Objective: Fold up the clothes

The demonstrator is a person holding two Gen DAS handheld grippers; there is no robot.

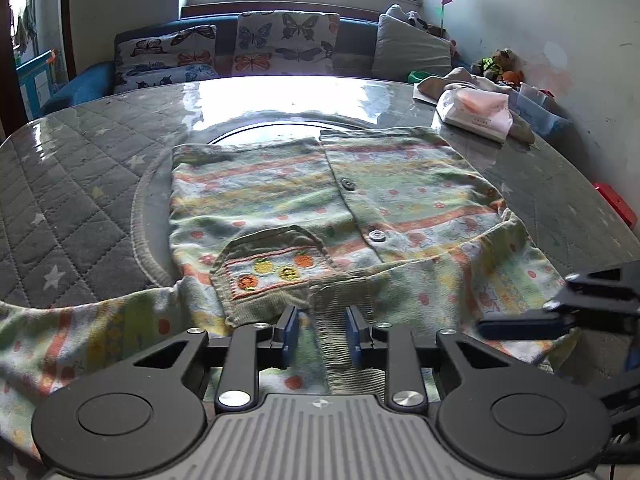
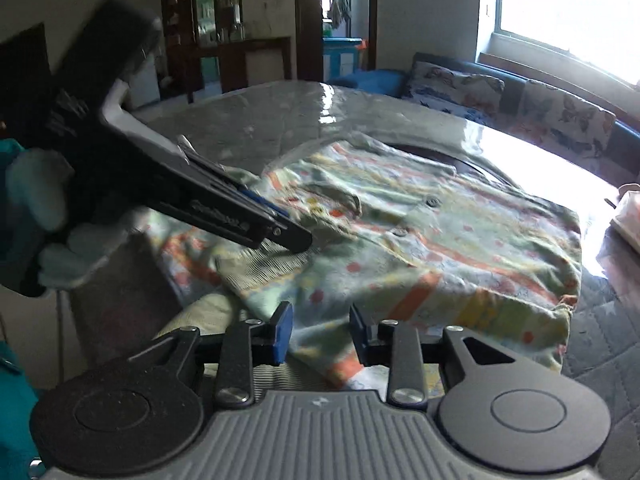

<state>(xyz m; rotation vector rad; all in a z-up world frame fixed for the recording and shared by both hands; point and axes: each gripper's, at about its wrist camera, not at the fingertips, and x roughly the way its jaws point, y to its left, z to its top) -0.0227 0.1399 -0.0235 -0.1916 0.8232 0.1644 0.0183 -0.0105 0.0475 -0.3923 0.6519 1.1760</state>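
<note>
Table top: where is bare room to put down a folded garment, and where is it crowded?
Bare quilted cover lies left of the patterned shirt, out to the table edge, and the glossy strip between the shirt's far hem and the sofa cushions is free. The far right corner is crowded: a pink packet and cloths.

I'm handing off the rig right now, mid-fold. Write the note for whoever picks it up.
Left gripper: open, astride the ribbed collar band, holding nothing.
Right gripper: open, over the near edge of the cloth, holding nothing.
The striped children's shirt lies buttoned, front up, on the quilted table cover; right sleeve already lies folded over the body, left sleeve spread out.
Left: fold that sleeve, then the body.
</note>
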